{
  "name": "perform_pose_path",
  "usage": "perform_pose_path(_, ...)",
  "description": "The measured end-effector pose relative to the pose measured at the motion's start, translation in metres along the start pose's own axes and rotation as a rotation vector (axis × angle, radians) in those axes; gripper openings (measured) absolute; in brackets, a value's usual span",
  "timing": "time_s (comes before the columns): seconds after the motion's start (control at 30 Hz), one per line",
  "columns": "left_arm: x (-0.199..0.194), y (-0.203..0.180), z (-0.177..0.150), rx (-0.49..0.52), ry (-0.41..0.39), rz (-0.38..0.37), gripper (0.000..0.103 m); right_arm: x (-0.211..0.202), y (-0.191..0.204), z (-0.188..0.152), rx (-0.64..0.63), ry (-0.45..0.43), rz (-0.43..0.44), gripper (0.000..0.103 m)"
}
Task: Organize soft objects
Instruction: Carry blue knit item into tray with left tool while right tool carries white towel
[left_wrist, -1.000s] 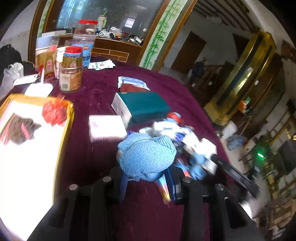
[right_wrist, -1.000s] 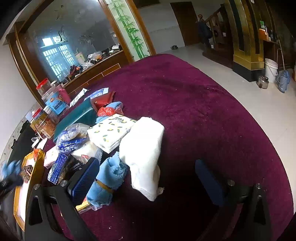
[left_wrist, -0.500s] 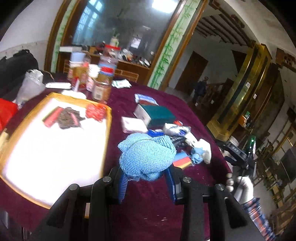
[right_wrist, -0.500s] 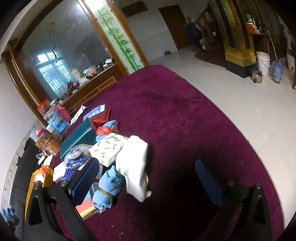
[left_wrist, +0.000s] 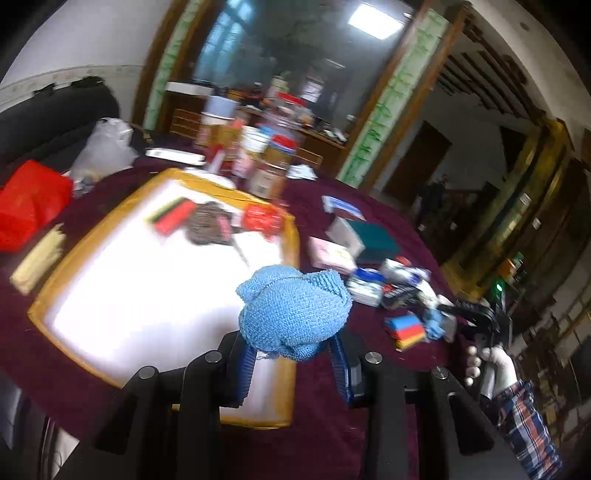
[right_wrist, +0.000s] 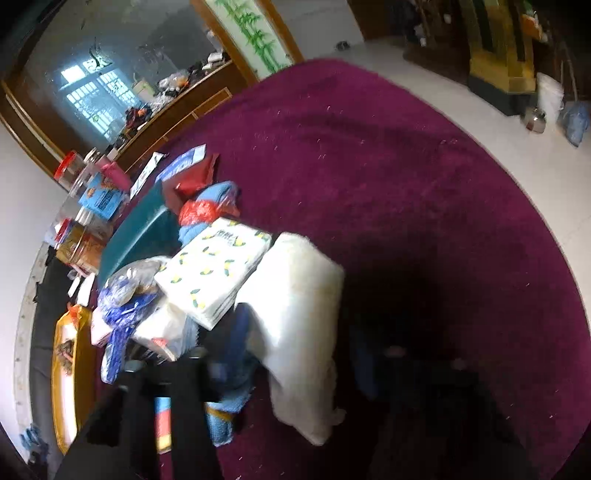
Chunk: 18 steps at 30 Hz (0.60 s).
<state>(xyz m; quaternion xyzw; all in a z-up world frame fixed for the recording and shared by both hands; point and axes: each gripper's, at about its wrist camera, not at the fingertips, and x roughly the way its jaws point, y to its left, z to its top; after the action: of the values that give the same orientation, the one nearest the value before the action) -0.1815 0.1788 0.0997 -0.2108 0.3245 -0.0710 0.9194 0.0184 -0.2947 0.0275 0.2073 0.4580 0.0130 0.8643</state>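
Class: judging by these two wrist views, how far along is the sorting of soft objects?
Early. Done: a few items already lie at the far end of the yellow-rimmed tray. In hand: the left tongs grip a blue knitted cloth above the tray's near edge. Left: the white towel, which the right tongs straddle, and the pile beside it.

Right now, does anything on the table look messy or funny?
Yes. The white towel lies rumpled in a jumbled pile, leaning on the lemon-print tissue pack, instead of sitting in the yellow-rimmed tray.
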Motion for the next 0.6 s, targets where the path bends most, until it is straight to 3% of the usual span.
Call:
perform_pose_path(0.03, -0.003, 0.008, 0.001, -0.014, -0.005, 0.017, 0.037, 0.001, -0.002, 0.0, 0.005, 0.025, 0.04, 0.011)
perform_pose_path(0.1, -0.008, 0.027, 0.004, -0.044, -0.012, 0.06, 0.037, -0.005, -0.006, -0.001, 0.016, 0.017, 0.038, 0.011)
perform_pose_path(0.27, -0.011, 0.069, 0.01, -0.1, -0.001, 0.138, 0.038, -0.055, -0.002, 0.003, -0.031, -0.107, 0.016, 0.011)
perform_pose_path(0.4, 0.006, 0.094, 0.021, -0.125, 0.054, 0.189, 0.038, -0.085, 0.04, -0.001, -0.122, -0.131, 0.107, 0.011)
perform_pose_path(0.6, 0.057, 0.1, 0.045, -0.098, 0.174, 0.217, 0.038, -0.075, 0.156, -0.037, -0.338, -0.02, 0.289, 0.011)
